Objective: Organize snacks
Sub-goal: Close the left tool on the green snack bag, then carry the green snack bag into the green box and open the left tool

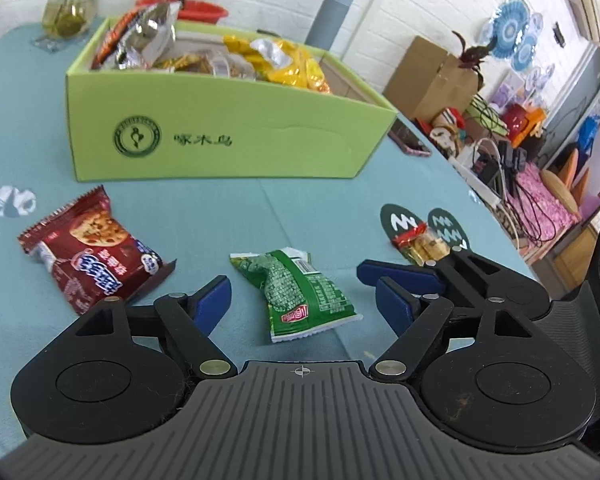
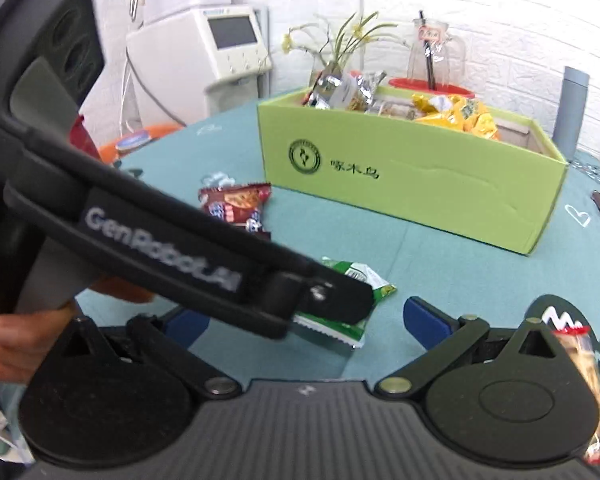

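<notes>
A green snack packet [image 1: 300, 296] lies flat on the teal tablecloth, between the wide-apart blue pads of my left gripper [image 1: 304, 306]; the pads do not touch it, so the gripper is open. From the right wrist view, the left gripper [image 2: 352, 304] crosses over the same green packet [image 2: 364, 280]. My right gripper [image 2: 306, 322] is open just in front of that packet's edge, holding nothing; one of its fingers [image 1: 396, 274] shows at the right. A red cookie packet [image 1: 92, 252] lies to the left. A small clear packet [image 1: 420, 244] rests on dark coasters. Behind stands the green box [image 1: 220, 140] holding several snacks.
A phone [image 1: 410, 142] lies right of the box, with a grey bottle [image 1: 330, 16], a red bowl [image 1: 204, 10] and a glass vase [image 1: 68, 12] behind it. The table's edge curves along the right. A person's hand [image 2: 4, 344] holds the left gripper's handle.
</notes>
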Available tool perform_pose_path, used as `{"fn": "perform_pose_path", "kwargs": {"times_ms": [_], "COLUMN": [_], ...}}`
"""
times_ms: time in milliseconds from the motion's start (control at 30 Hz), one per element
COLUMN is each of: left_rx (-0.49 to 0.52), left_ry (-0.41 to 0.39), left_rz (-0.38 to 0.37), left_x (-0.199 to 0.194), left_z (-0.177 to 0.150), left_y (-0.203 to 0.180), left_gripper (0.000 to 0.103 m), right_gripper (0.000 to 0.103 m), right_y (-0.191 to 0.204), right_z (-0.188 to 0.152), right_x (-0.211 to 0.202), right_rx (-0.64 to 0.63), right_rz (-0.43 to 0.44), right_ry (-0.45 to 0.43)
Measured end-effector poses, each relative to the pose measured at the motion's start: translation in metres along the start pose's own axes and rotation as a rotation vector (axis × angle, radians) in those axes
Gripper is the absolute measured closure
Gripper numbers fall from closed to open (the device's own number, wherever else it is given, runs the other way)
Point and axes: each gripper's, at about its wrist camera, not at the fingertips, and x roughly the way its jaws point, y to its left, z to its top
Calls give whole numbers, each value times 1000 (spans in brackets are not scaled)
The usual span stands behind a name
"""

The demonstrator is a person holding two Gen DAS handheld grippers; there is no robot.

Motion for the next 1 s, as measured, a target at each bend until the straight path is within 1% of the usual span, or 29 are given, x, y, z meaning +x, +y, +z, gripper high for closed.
{"fn": "perform_pose_path", "kwargs": {"times_ms": [33,67,100,133,167,200,233,300,400,467,600,667,767,867,933,1000], "left_rx": [-11,-22,-31,-24,-20,-25,-32,-44,-53,-35,-16,-3,-18,-35,-51,-62], "left_ry": [13,27,40,31,44,54,51,24,-28,-72,-160,-194,-198,-169,-143,-125], "left_rz": [-6,-12,-17,-22,-37,-48,-51,-61,-77,-77,-56,-39,-35,-32,-8,8], "left_x": [4,9,13,13,14,14,11,0,-17,-28,-40,-38,-22,8,29,47], "left_z": [0,0,0,-2,-4,-5,-6,-4,9,24,72,102,140,168,178,179], "left_y": [2,4,6,6,6,7,7,8,6,4,6,12,28,48,61,71], "left_gripper": [41,46,53,59,80,89,91,94,94,94,95,95,95,95,95,88], "right_gripper": [1,2,3,13,31,37,39,39,39,38,37,35,32,32,33,31], "right_y": [-1,-1,-1,-3,1,1,1,2,7,6,-6,-15,-32,-52,-65,-75], "right_z": [0,0,0,0,3,7,9,11,23,40,88,114,146,162,165,161], "right_x": [3,7,11,15,19,18,15,9,-2,-3,5,18,48,83,107,129], "right_rx": [0,-3,-6,-1,-17,-26,-21,-26,-62,-95,-151,-167,-167,-155,-133,-108], "right_rz": [3,10,19,26,9,-6,-3,5,-24,-32,-50,-61,-70,-79,-66,-50], "right_ry": [10,19,28,43,27,27,31,5,-50,-94,-163,-183,-181,-147,-106,-58]}}
